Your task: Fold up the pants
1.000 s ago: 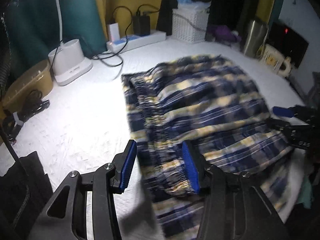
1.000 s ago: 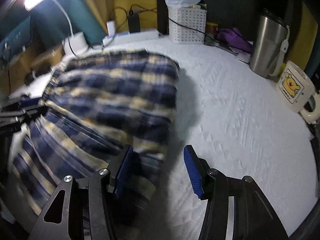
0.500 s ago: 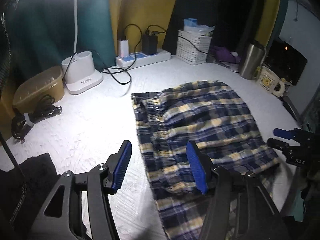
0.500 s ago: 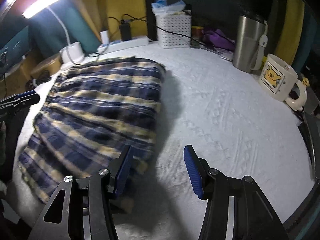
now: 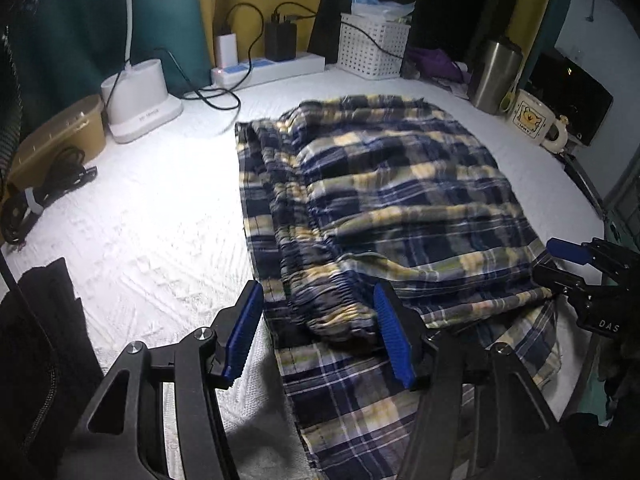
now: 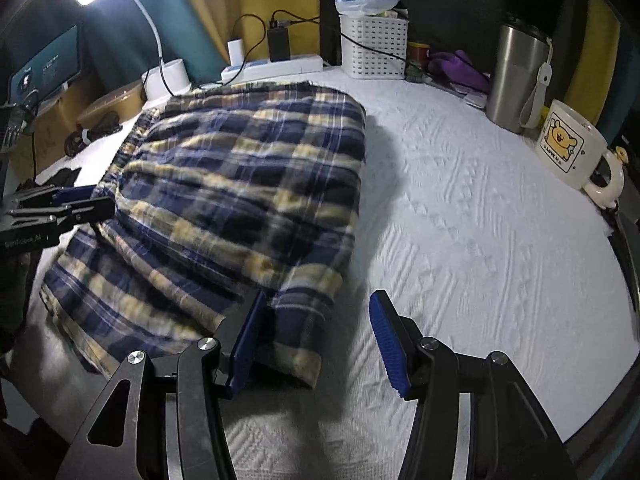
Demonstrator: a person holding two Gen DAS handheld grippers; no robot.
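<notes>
A: Right, where do the pants (image 5: 384,200) lie from your tools?

B: Centre frame in both views, folded on the white mat (image 5: 152,232), long axis running lower to upper frame. Left gripper (image 5: 320,332): jaws opening, straddling the waistband fold, pads not pressing. Right gripper (image 6: 316,340): spread, the near corner lying between its fingers, unpinched.

A: Nearer hand?

B: You're level; both sit at the near edge.
</notes>
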